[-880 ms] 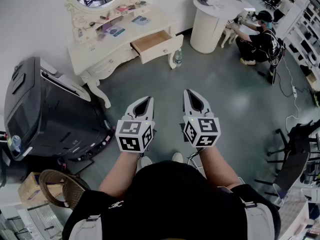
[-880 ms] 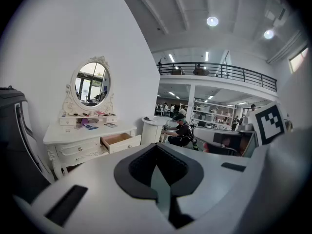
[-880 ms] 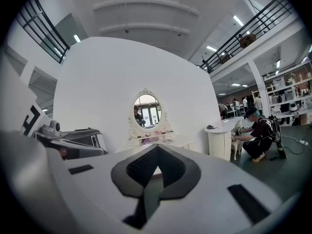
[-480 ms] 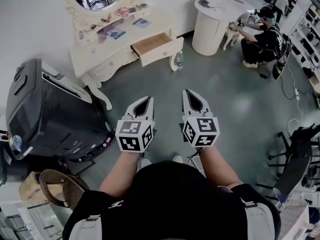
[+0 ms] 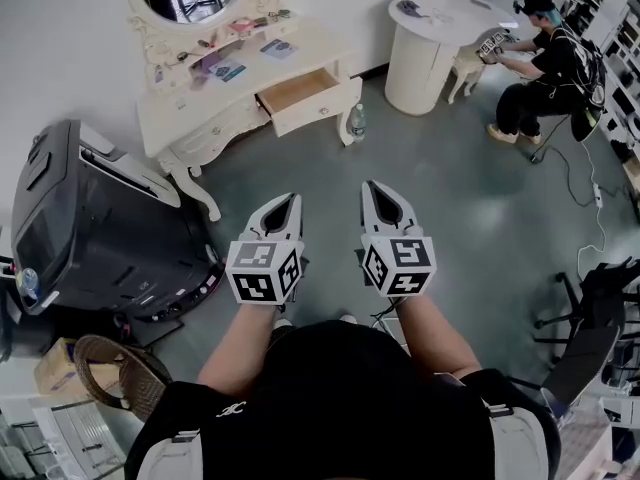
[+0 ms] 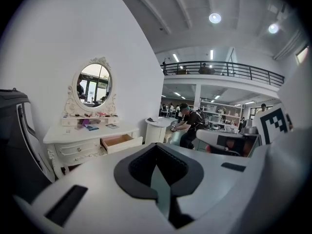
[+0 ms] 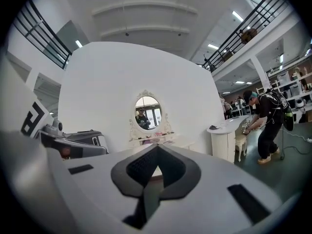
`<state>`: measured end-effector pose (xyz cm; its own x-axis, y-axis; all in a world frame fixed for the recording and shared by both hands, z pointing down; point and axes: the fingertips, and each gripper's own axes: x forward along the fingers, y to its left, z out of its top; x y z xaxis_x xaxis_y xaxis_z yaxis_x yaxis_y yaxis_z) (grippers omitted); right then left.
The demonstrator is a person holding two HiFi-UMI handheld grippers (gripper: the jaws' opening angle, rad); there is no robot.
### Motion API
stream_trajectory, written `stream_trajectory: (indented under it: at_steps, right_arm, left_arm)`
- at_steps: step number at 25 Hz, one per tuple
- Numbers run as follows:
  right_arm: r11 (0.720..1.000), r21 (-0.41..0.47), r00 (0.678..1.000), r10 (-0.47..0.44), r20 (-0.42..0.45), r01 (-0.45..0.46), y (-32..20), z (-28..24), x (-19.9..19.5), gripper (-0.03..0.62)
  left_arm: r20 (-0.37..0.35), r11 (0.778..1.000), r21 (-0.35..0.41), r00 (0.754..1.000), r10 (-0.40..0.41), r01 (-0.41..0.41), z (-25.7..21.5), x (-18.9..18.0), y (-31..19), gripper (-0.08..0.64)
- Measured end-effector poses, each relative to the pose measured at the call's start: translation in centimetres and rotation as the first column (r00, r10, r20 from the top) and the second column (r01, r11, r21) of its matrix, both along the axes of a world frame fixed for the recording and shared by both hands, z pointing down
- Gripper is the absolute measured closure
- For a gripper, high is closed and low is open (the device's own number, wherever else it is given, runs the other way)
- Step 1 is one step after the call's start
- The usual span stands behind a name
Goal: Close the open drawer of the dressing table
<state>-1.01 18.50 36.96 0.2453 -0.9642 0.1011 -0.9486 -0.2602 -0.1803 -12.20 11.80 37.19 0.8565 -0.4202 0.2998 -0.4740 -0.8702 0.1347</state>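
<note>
The cream dressing table (image 5: 205, 103) with its oval mirror stands against the far wall. Its right-hand drawer (image 5: 303, 96) is pulled out and shows a bare wooden inside. The same drawer (image 6: 119, 141) appears in the left gripper view, well ahead of the jaws. My left gripper (image 5: 291, 199) and right gripper (image 5: 371, 185) hang side by side over the grey floor, both shut and holding nothing, a good distance short of the table. In the right gripper view my right gripper (image 7: 157, 148) hides the drawer, and only the mirror (image 7: 147, 112) shows above it.
A large black machine (image 5: 85, 228) stands to the left of the path. A water bottle (image 5: 356, 120) stands on the floor by the table's right leg. A round white table (image 5: 440, 28) and a bending person (image 5: 555, 63) are at the back right. A wicker basket (image 5: 125, 368) sits near left.
The person at the round table has risen from a crouch to a bent stand. Both grippers have stayed shut and nearly in place.
</note>
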Motion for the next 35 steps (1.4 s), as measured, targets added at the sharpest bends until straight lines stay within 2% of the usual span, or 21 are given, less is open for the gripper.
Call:
stream_trajectory:
  at_steps: [8, 15, 23, 35]
  right_arm:
    - [1.000, -0.007, 1.000, -0.010, -0.017, 0.010, 0.6, 0.4, 3.3, 0.581]
    - [1.000, 0.003, 0.999, -0.025, -0.048, 0.025, -2.1, -0.1, 4.5, 0.581]
    - [0.999, -0.024, 0.997, -0.043, -0.068, 0.041, -8.4, 0.7, 6.5, 0.581]
    - [0.997, -0.068, 0.998, 0.026, -0.063, -0.030, -19.8, 0.5, 11.8, 0.581]
  left_arm:
    - [0.012, 1.000, 0.008, 1.000, -0.006, 0.006, 0.4, 3.0, 1.1, 0.552]
    - [0.009, 1.000, 0.014, 1.000, -0.011, 0.011, 0.6, 4.4, -1.1, 0.552]
    - [-0.006, 1.000, -0.005, 1.000, 0.012, -0.012, 1.8, 7.7, -7.6, 0.552]
    - [-0.018, 0.997, -0.029, 0.998, 0.068, -0.068, 1.0, 12.8, -19.9, 0.552]
